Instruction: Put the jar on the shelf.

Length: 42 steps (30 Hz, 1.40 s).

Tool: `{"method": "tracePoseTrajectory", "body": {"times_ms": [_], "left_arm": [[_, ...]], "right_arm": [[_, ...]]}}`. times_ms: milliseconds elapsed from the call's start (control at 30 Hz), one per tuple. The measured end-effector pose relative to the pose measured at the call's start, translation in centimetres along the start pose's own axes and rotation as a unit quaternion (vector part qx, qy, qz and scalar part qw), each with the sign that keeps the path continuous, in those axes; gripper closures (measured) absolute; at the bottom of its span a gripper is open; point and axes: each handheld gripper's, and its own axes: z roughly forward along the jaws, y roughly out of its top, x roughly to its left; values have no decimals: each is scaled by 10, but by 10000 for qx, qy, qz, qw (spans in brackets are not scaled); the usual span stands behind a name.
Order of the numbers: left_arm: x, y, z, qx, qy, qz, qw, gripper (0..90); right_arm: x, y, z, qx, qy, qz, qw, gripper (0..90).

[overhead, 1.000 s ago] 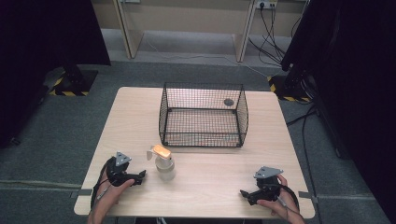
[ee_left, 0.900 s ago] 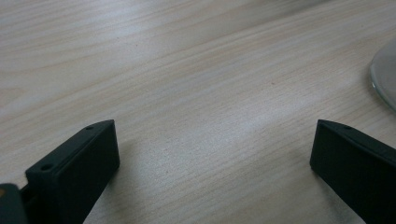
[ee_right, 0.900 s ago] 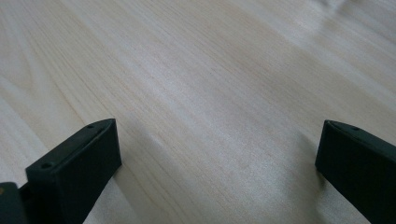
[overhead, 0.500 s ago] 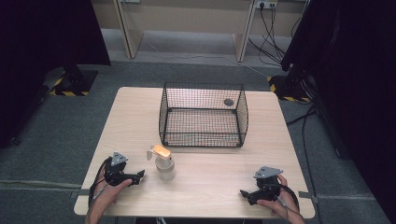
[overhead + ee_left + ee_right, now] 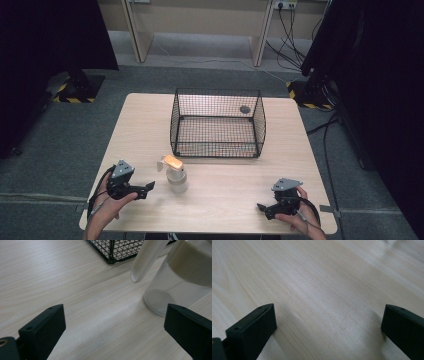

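A small clear spray bottle (image 5: pixel 176 174) with an orange-topped white head stands upright on the wooden table (image 5: pixel 150 130), just in front of a black wire basket (image 5: pixel 218 123). My left gripper (image 5: pixel 146 189) is open, low over the table, its tips a short way left of the bottle. Its own view has the bottle's clear body (image 5: pixel 172 292) and white trigger (image 5: pixel 146 260) close ahead to the right, nothing between the jaws. My right gripper (image 5: pixel 262 208) is open near the front right edge, over bare wood (image 5: pixel 324 290).
The basket is open-topped, with a small dark round object (image 5: pixel 245 109) at its back right. Its corner (image 5: pixel 112 252) appears beyond the left gripper. Grey floor, cables and dark stands surround the table.
My left gripper has drifted slightly forward and right, nearer the bottle. The right gripper and the bottle have stayed put.
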Motion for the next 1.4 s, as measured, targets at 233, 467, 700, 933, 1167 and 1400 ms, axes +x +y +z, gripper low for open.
{"method": "tracePoseTrajectory", "body": {"times_ms": [233, 467, 700, 933, 1167, 1400], "left_arm": [[-12, 14, -15, -81, -142, 272, 9995, 36], [-27, 27, -21, -77, -251, 592, 9979, 43], [-37, 38, -29, -190, -509, 747, 9957, 44], [-46, 55, -32, -158, -786, 991, 9918, 45], [-48, 69, -34, -59, -888, 1196, 9888, 47], [-44, 83, -37, -18, -926, 1278, 9875, 47]], "right_arm": [[0, 0, 0, 10, 2, -3, 10000, 2], [0, 0, 0, 3, 2, -4, 10000, 2], [0, 0, 0, -10, -2, -3, 10000, 2], [0, 1, 1, -19, -6, 8, 10000, 2], [0, 0, 1, -18, -5, 3, 10000, 2], [0, 1, 1, -16, -4, 8, 10000, 2]]}}
